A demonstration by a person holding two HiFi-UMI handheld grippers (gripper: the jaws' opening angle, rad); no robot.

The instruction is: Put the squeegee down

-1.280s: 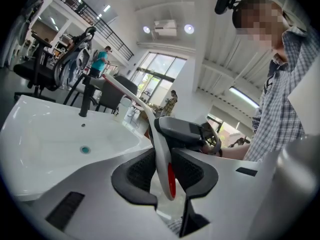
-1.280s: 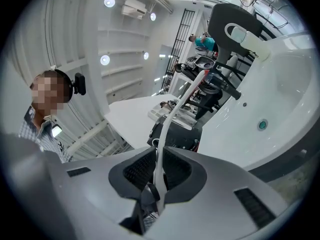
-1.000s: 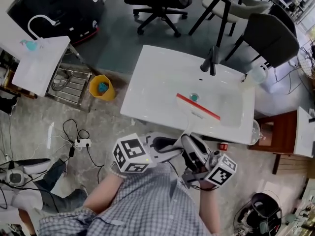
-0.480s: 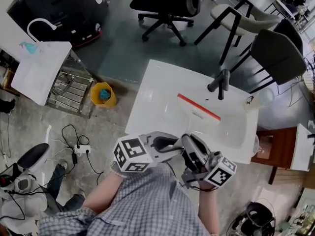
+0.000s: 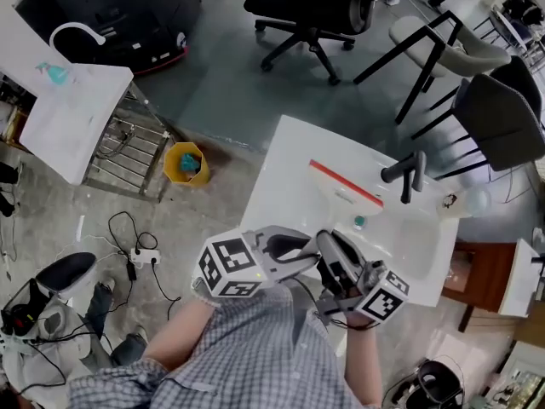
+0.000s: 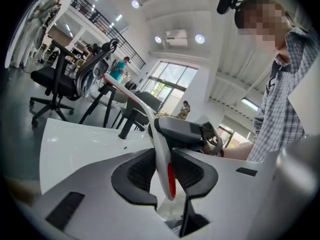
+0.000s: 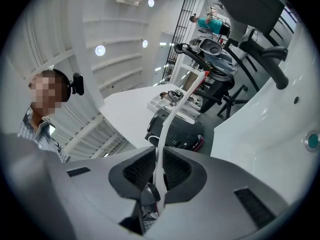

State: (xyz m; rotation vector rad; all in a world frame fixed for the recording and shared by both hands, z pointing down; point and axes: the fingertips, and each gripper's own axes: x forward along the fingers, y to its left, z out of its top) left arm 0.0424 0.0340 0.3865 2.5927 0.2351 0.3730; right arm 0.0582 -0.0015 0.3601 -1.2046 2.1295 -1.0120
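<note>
A white squeegee [image 5: 339, 196] with a red blade edge hangs over the white sink [image 5: 285, 173], held by its handle from both sides. My left gripper [image 5: 306, 248] is shut on the handle [image 6: 161, 149], which has a red mark between the pads. Facing it, my right gripper [image 5: 329, 249] is also shut on the same thin white handle [image 7: 161, 156]. The blade sits left of the black faucet [image 5: 407, 174] and beyond the teal drain [image 5: 359, 222].
A yellow bucket [image 5: 187, 163] stands on the floor left of the sink. A second white basin [image 5: 72, 118] on a metal rack is at far left. Office chairs [image 5: 315, 2] stand beyond the sink. Cables and a power strip [image 5: 140, 252] lie on the floor; a wooden stool [image 5: 477, 271] stands right.
Both grippers have carried the squeegee leftward across the sink. The blade was over the drain; now the drain shows uncovered nearer than the blade. Both grips are unchanged.
</note>
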